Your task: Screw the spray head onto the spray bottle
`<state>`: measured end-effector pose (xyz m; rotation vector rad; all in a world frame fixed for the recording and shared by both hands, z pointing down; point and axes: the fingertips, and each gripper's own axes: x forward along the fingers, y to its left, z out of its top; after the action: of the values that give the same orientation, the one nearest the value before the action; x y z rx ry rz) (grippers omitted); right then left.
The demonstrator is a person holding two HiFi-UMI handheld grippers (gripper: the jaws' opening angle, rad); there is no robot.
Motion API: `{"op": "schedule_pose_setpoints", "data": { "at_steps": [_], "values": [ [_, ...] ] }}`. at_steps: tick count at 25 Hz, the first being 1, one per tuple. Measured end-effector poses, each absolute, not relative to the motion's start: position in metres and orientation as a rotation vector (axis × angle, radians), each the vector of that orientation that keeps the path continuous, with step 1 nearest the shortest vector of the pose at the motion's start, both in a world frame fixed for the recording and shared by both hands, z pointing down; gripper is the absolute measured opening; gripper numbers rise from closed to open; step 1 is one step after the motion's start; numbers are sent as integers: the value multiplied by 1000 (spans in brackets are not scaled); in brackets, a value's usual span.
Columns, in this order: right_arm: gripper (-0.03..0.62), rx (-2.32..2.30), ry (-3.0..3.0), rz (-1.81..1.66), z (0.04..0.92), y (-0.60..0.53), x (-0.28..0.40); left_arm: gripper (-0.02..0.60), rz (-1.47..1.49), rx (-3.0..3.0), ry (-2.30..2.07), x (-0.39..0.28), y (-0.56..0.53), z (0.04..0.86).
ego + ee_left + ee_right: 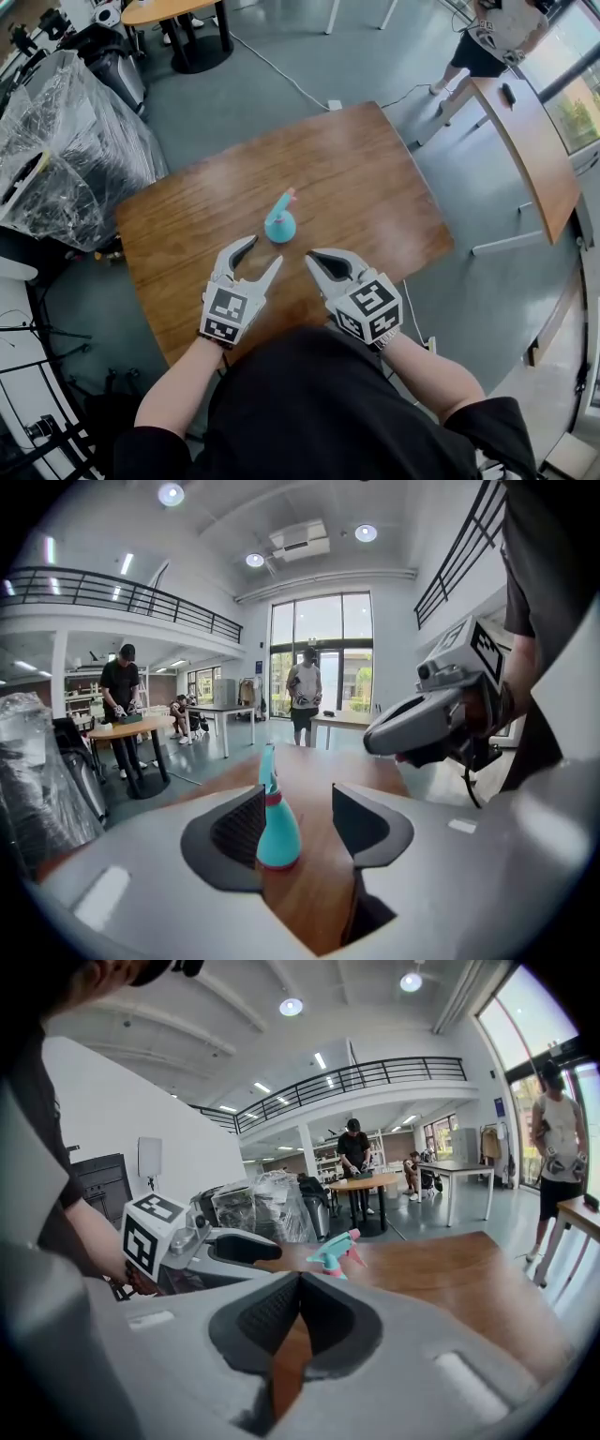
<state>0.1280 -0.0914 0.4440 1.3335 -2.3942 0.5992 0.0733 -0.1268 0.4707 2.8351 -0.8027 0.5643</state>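
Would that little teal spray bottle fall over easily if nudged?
Probably not: the spray bottle widens to a broad base on the table. It looks like smooth plastic, so it may slide instead. Small, so likely light.

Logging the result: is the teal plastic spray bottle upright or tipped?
Upright: the teal plastic spray bottle stands on its base on the brown wooden table.

The spray bottle (pixel 280 225) stands upright near the middle of the counter (pixel 375 178), just ahead of your left claw (pixel 264 250) and apart from it. Your right claw (pixel 312 256) sits to the bottle's right and nearer you, beside the left claw. A wrapped bundle (pixel 66 141) lies left of the counter, and a second table (pixel 530 150) stands off to its right.
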Motion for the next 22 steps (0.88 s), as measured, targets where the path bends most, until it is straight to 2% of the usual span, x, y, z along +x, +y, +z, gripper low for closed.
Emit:
{"op": "schedule_pose_setpoints", "data": {
  "at_steps": [4, 5, 6, 7, 22],
  "values": [
    [-6, 1338, -2394, 550, 442, -89, 106, 155, 468, 2820, -784, 72, -117, 440],
    [-6, 1338, -2392, 541, 442, -89, 101, 112, 458, 2820, -786, 70, -117, 436],
    [-6, 1339, -2390, 533, 443, -88, 96, 39, 454, 2820, -780, 68, -115, 434],
    [-6, 1343, -2387, 526, 443, -87, 92, 11, 447, 2819, -764, 65, -113, 434],
    [-8, 1491, -2345, 506, 437, -84, 81, 11, 441, 2797, -606, 60, -92, 441]
  ]
}}
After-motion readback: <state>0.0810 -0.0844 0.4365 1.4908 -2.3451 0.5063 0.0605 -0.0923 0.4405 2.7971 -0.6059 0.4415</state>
